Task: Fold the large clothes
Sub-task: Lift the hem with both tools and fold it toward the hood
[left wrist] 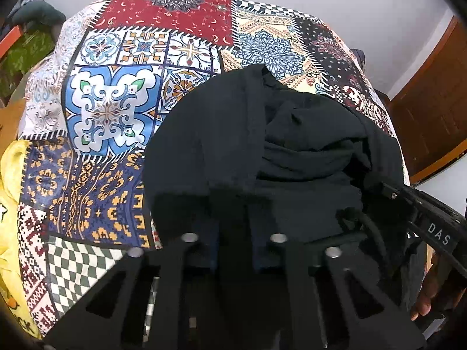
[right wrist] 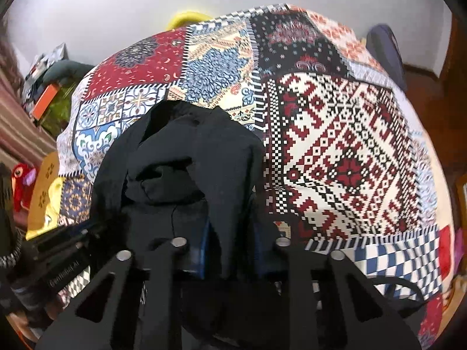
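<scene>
A large black garment (left wrist: 262,145) lies bunched on the patterned patchwork cloth (left wrist: 111,108) that covers the table. My left gripper (left wrist: 233,213) is shut on a fold of the garment, whose near edge drapes over the fingers. My right gripper (right wrist: 230,233) is shut on another fold of the same black garment (right wrist: 186,160), with cloth hanging between its blue-padded fingers. The right gripper's body also shows in the left wrist view (left wrist: 423,213) at the garment's right side. The left gripper's body shows at the lower left of the right wrist view (right wrist: 58,253).
The patchwork cloth (right wrist: 350,151) spreads wide to the right of the garment. A yellow bag (left wrist: 11,204) lies at the table's left edge. A wooden door (left wrist: 432,110) stands at the right. Shelves with clutter (right wrist: 43,93) are at the far left. A dark blue object (right wrist: 385,55) sits at the far right.
</scene>
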{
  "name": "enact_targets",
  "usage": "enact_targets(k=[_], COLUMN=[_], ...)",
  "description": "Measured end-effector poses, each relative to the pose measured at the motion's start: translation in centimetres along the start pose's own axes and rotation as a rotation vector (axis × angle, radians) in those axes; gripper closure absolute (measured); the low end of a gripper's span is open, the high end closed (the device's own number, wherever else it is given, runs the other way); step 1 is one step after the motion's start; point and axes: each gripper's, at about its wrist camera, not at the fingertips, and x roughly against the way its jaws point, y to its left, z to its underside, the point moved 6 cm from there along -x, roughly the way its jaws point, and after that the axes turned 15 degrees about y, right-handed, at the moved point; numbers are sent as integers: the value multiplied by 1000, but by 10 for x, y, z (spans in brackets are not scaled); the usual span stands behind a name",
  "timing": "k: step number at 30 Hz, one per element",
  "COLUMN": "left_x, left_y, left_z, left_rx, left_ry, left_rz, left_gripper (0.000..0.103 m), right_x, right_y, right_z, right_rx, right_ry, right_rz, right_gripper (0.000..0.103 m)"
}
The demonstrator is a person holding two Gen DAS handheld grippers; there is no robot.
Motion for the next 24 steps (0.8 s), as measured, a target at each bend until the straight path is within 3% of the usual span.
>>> enact_targets(k=[5, 10, 18, 24], left_x=[33, 86, 149, 159], left_y=[-4, -15, -29, -34], left_z=[14, 49, 136, 208], left_rx=[-31, -110, -225, -270], left_ry=[-32, -72, -87, -84], left_rz=[5, 25, 64, 60], left_gripper=[94, 94, 94, 95], right_x=[33, 74, 134, 139], right_y=[5, 16, 25, 20], right_z=[10, 36, 116, 177], right_rx=[54, 114, 187, 209], right_ry=[-43, -84, -135, -119], right_rz=[25, 13, -22, -30], right_gripper=[87, 88, 88, 88])
